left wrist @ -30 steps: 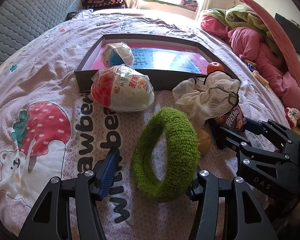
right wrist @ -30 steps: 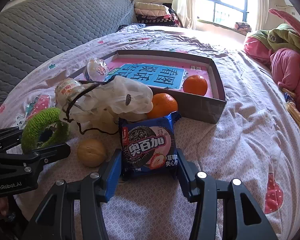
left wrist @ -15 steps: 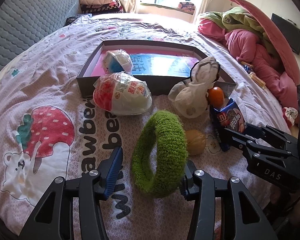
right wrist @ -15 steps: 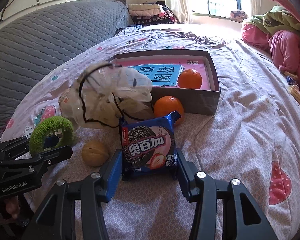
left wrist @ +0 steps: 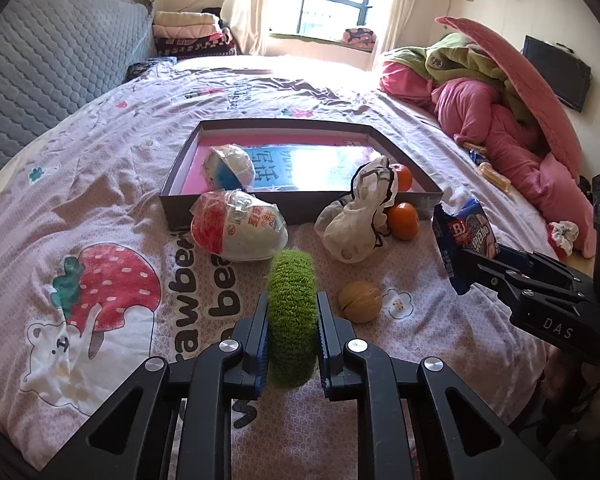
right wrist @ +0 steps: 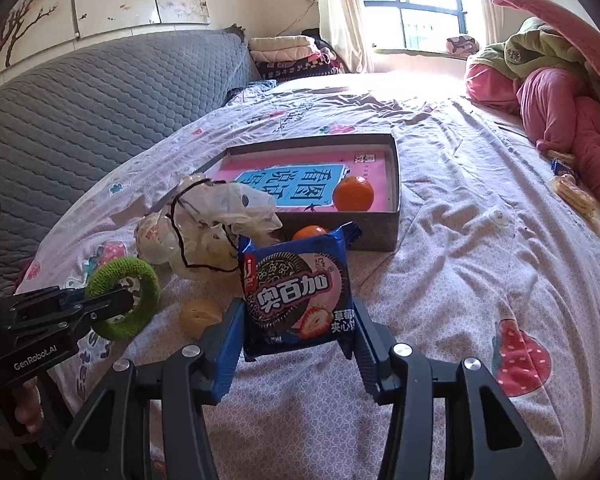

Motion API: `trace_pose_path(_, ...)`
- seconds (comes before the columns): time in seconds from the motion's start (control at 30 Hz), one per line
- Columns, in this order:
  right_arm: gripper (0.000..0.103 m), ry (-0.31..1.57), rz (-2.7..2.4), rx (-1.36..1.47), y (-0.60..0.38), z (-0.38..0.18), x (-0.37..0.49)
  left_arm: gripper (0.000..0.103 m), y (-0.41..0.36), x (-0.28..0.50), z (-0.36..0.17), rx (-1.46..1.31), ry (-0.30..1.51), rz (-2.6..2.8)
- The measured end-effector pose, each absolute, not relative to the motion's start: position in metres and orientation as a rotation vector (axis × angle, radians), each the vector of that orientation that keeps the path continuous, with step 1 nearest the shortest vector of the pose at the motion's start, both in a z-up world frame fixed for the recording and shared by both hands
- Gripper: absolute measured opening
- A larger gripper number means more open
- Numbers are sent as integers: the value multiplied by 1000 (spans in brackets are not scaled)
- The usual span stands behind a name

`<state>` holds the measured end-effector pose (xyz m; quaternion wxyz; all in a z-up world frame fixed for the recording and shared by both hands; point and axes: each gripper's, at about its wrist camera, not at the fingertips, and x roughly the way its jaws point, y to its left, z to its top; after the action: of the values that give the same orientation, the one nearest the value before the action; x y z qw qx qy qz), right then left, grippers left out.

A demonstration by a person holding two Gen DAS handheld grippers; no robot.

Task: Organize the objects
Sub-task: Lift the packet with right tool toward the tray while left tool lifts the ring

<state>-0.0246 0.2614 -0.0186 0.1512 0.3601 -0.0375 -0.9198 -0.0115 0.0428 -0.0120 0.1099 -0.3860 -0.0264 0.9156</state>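
Objects for the box (left wrist: 236, 130) are held in both grippers at once. A green fuzzy ring (left wrist: 292, 316) is clamped edge-on by the left gripper (left wrist: 292, 322), its plane lined up with the fingers and pointing toward the box. A blue cookie packet (right wrist: 298, 294) is pinched across its width by the right gripper (right wrist: 298, 334), standing upright with its printed face toward the camera; in the left view the same packet (left wrist: 462, 236) is seen raised off the bedspread (left wrist: 112, 152) at the right.

The box lies straight ahead and farther away from both grippers, open side up. Inside it are seen a wrapped ball (left wrist: 229, 168) near the left corner and an orange (right wrist: 353, 194) near the right wall. Between the grippers and the near wall of the box lie a large wrapped egg-shaped toy (left wrist: 238, 226), a crumpled plastic bag (left wrist: 358, 216), a second orange (left wrist: 405, 220) and a walnut (left wrist: 360, 302).

The right gripper is judged nearer to the right half of the box, the left gripper to its left half. Both loads would probably need to be carried forward and over the near wall, above the clutter lying before it, and the packet's upright long side laid flat before release.
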Motion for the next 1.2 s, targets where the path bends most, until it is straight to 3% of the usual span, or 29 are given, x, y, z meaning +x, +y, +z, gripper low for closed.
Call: trace_pose_path(1.2,50,-136,-2673,810,268,14,-9,19,35,-5,21,-962,-74,2755)
